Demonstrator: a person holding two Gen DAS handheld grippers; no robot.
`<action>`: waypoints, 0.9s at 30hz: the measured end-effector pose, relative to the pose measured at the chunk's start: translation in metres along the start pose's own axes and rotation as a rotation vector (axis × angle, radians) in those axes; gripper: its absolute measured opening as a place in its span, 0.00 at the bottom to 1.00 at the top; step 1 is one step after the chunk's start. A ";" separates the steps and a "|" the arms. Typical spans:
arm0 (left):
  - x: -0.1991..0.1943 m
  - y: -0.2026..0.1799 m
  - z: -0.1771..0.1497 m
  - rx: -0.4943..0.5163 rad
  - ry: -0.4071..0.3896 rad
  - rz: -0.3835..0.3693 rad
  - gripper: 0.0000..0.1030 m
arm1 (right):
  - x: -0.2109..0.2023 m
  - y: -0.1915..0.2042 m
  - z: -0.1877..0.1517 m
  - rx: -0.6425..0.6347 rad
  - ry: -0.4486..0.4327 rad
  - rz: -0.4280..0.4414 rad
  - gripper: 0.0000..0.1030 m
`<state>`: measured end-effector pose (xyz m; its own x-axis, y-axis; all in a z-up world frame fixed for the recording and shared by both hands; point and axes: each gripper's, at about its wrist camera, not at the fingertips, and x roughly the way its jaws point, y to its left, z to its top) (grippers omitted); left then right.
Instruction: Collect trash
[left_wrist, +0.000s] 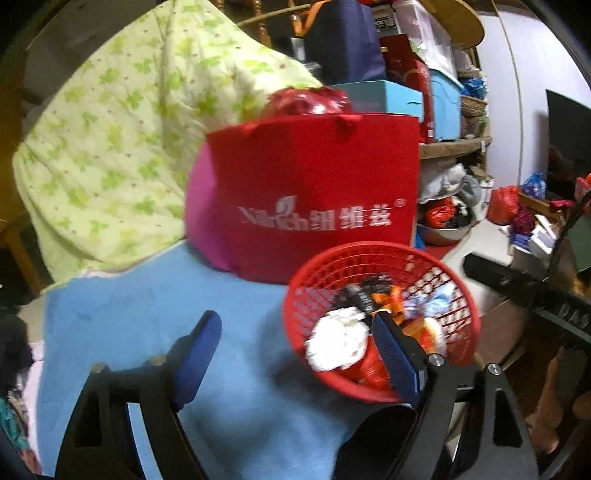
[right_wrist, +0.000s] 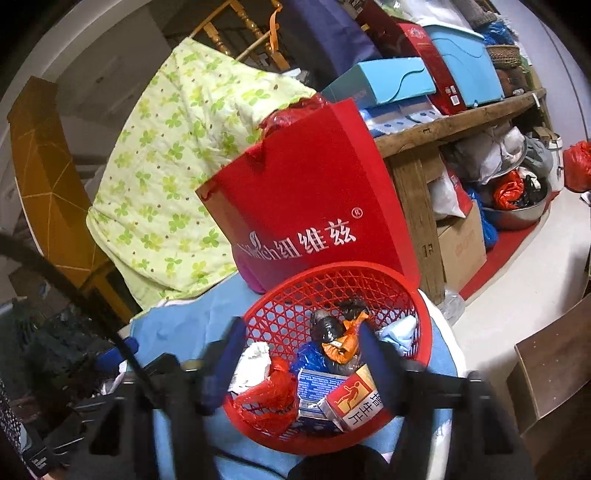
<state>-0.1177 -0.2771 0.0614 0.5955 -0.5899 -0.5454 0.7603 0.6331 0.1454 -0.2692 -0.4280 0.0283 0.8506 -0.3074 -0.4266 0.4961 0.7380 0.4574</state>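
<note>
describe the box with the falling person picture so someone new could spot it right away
Start at the big red paper bag with white lettering, then drop to the red mesh basket before it. At the basket's near edge lies a small box showing an orange panel with a falling figure, unlike the crumpled wrappers beside it.

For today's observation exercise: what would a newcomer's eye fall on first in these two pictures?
Probably the big red bag with white lettering, standing mid-frame on the blue cloth. Just in front sits the red mesh basket, full of crumpled paper, wrappers and cartons. Behind, a green clover-print quilt drapes at left.
</note>
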 end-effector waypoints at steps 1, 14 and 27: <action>-0.002 0.004 -0.001 -0.002 0.000 0.019 0.82 | -0.001 0.002 0.000 -0.012 0.000 -0.005 0.67; -0.042 0.052 -0.014 -0.065 0.004 0.197 0.82 | -0.033 0.073 -0.009 -0.242 -0.047 -0.036 0.67; -0.101 0.082 -0.022 -0.119 -0.040 0.301 0.97 | -0.061 0.129 -0.026 -0.367 -0.023 -0.049 0.68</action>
<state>-0.1211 -0.1546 0.1104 0.8006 -0.3849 -0.4593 0.5141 0.8349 0.1966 -0.2616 -0.2989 0.0931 0.8335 -0.3579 -0.4210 0.4441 0.8872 0.1249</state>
